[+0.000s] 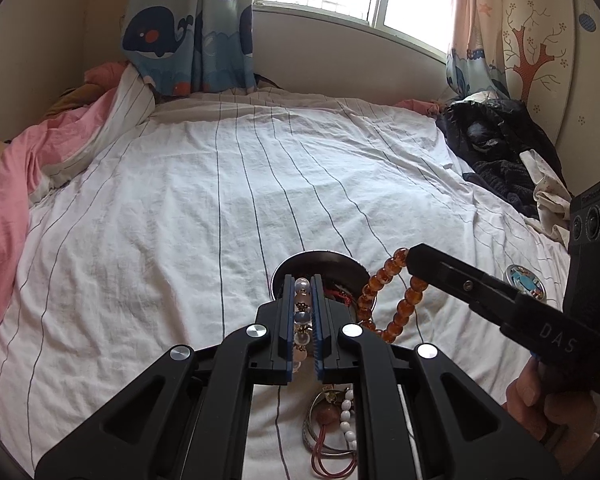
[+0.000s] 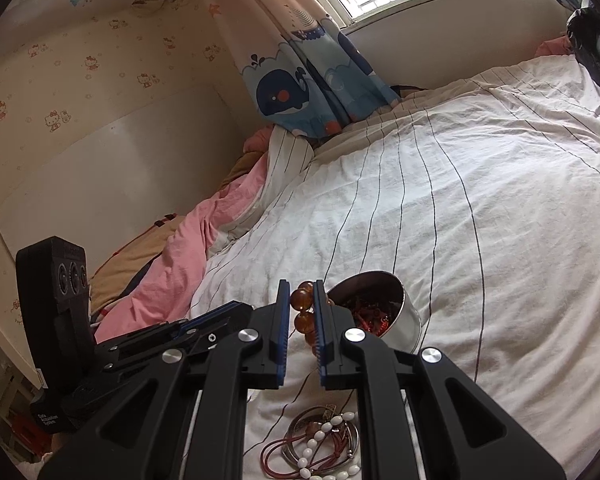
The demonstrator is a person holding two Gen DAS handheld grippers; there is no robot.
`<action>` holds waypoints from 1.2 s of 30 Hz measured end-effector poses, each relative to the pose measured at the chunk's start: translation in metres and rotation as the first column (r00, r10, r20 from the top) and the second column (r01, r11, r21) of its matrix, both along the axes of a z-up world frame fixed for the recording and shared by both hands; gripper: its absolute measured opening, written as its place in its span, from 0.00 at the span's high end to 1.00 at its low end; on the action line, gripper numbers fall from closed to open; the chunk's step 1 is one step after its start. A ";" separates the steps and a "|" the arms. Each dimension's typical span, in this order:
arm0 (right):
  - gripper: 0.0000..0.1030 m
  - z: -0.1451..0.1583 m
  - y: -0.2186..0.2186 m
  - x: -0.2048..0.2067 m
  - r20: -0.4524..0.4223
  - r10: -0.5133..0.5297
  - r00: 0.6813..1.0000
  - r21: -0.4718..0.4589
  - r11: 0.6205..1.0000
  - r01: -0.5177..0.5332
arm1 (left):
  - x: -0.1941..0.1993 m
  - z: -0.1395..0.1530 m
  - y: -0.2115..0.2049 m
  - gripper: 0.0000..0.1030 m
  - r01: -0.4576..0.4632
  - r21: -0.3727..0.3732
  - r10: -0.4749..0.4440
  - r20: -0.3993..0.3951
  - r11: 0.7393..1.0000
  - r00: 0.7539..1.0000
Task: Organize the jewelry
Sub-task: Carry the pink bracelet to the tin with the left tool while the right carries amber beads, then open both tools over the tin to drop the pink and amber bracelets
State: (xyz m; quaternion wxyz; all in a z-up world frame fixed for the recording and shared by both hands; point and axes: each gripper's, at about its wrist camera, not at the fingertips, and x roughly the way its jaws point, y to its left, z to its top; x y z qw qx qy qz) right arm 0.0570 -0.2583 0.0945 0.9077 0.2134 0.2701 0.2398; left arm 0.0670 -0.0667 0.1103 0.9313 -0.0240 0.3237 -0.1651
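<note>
My left gripper [image 1: 303, 280] is shut on a pale bead bracelet [image 1: 302, 312] and holds it above the round metal tin [image 1: 350, 262], which has red jewelry inside. My right gripper [image 2: 302, 284] is shut on an amber bead bracelet [image 2: 302, 322], which hangs in a loop beside the tin [image 2: 410, 316]; the bracelet also shows in the left wrist view [image 1: 396, 300]. A pile of loose jewelry [image 2: 320, 448] with white beads, a metal bangle and red cords lies on the sheet below both grippers.
The striped white bedsheet [image 1: 220, 208] covers the bed. A pink duvet [image 1: 16, 184] is bunched at the left. Dark clothes [image 1: 496, 148] lie at the right. A round printed lid [image 1: 525, 278] lies right of the tin.
</note>
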 end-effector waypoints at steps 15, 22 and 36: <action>0.88 0.002 0.001 0.031 0.025 -0.016 1.000 0.023 1.000 0.016 | 0.051 -0.017 -0.006 0.93 0.019 -0.269 -0.047 -0.100 0.963 0.994; 0.81 -0.022 0.008 0.050 -0.081 0.002 0.997 -0.008 1.000 -0.002 | 0.057 -0.052 0.012 0.88 -0.085 -0.160 0.050 -0.212 0.984 0.976; 0.81 -0.058 -0.009 -0.009 -0.288 -0.083 0.954 -0.147 0.988 0.042 | -0.004 -0.085 0.017 0.85 -0.008 -0.047 -0.006 -0.291 0.999 0.957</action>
